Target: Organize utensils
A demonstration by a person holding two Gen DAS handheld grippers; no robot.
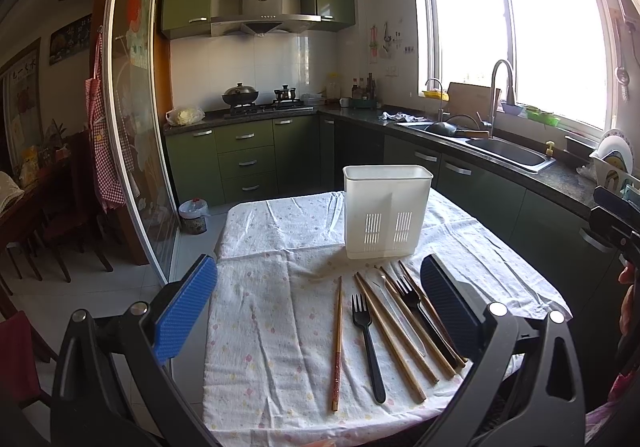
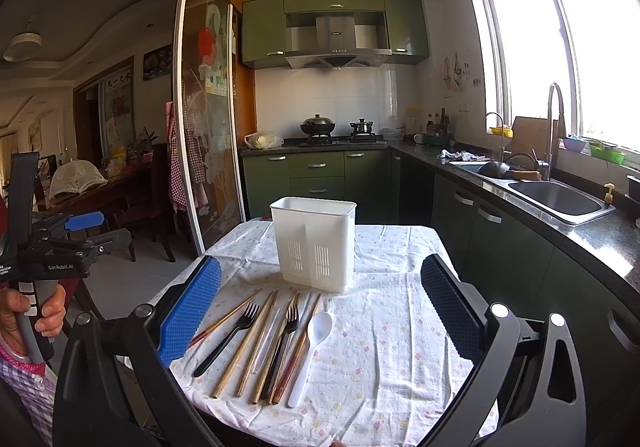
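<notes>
We hold our left gripper and right gripper above the cloth-covered worktop, both spread wide and empty. Chopsticks, forks and a white spoon lie before the upright white utensil holder.

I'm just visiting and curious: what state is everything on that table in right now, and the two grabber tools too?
Left gripper: open, holding nothing.
Right gripper: open, holding nothing.
White utensil holder: upright, looks empty.
Chopsticks: lying flat on the cloth.
Two black forks: lying flat among the chopsticks.
White spoon: lying flat, bowl toward the holder.
Tablecloth: spread out, wrinkled.
</notes>
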